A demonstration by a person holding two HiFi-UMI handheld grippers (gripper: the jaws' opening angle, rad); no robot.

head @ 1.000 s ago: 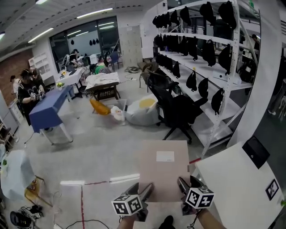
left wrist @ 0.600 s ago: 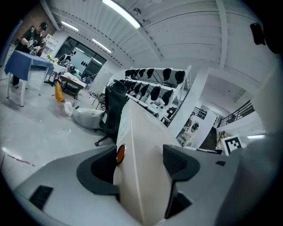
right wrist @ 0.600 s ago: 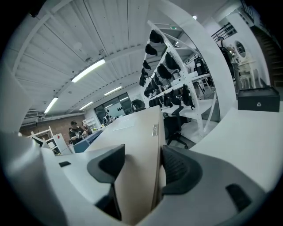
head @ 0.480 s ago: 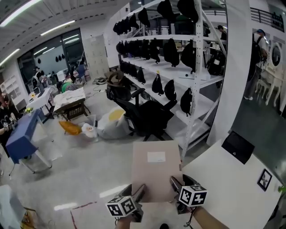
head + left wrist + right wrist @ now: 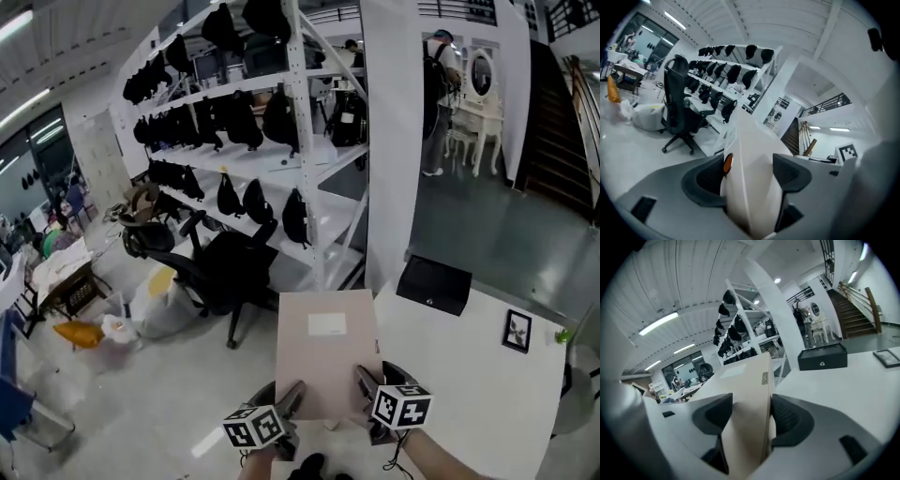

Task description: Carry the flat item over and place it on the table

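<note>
A flat beige cardboard box (image 5: 327, 349) with a white label is held level in front of me, its right part over the near-left corner of the white table (image 5: 469, 375). My left gripper (image 5: 291, 403) is shut on the box's near left edge, and the right gripper (image 5: 367, 386) is shut on its near right edge. In the left gripper view the flat box (image 5: 750, 173) fills the gap between the jaws. The same box (image 5: 747, 413) stands edge-on between the jaws in the right gripper view, with the table (image 5: 843, 394) to its right.
A black case (image 5: 434, 283) and a small framed picture (image 5: 517, 331) lie on the table's far side. White shelving (image 5: 262, 122) hung with black bags runs along the left, with a black office chair (image 5: 225, 277) and a white pillar (image 5: 403, 141) close by. A person (image 5: 439, 84) stands at the back.
I have turned to the right with the box held in both grippers. The table now lies directly ahead and closer; the blue table and people on the left have left view.
</note>
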